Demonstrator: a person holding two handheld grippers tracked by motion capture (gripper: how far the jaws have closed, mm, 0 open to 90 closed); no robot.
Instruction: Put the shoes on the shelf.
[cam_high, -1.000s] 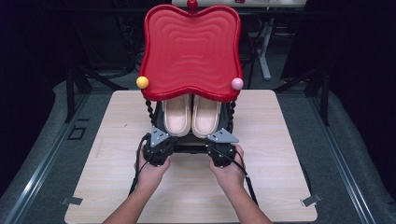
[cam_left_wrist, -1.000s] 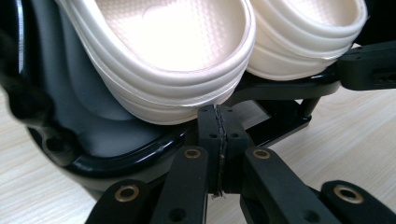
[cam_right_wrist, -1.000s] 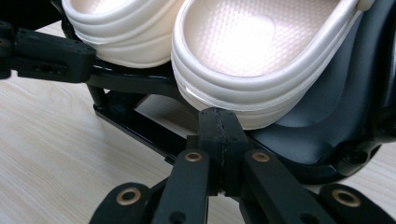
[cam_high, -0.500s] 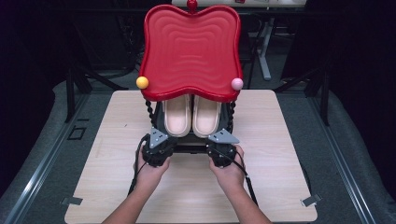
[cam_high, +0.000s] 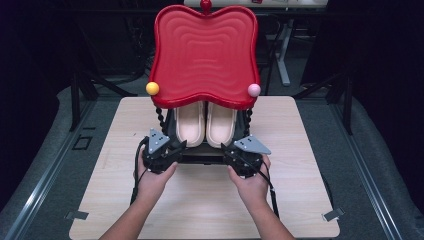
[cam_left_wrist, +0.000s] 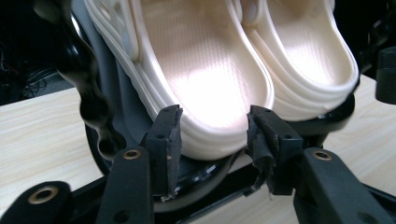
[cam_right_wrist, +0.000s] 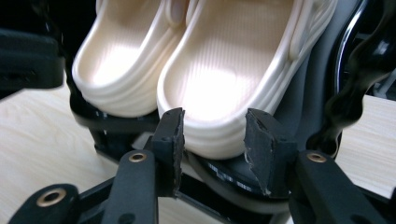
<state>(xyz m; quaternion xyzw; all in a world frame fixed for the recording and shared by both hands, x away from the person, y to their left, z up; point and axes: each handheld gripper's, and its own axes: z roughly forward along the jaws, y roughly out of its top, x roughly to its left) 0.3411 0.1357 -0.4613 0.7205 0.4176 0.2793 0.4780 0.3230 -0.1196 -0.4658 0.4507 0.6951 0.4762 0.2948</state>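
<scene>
A pair of cream slippers (cam_high: 205, 123) lies side by side, heels toward me, on the low black shelf (cam_high: 200, 159) of a small rack. My left gripper (cam_high: 172, 148) is at the left slipper's heel (cam_left_wrist: 212, 126), and its pads press that heel from both sides. My right gripper (cam_high: 234, 150) holds the right slipper's heel (cam_right_wrist: 212, 126) the same way. Both heels rest on the shelf's rim.
A wavy red tray (cam_high: 205, 52) tops the rack and overhangs the slippers, with a yellow ball (cam_high: 152, 88) and a pink ball (cam_high: 254, 90) at its front corners. Twisted black posts (cam_left_wrist: 88, 88) stand beside the slippers. The rack sits on a pale wooden table (cam_high: 200, 200).
</scene>
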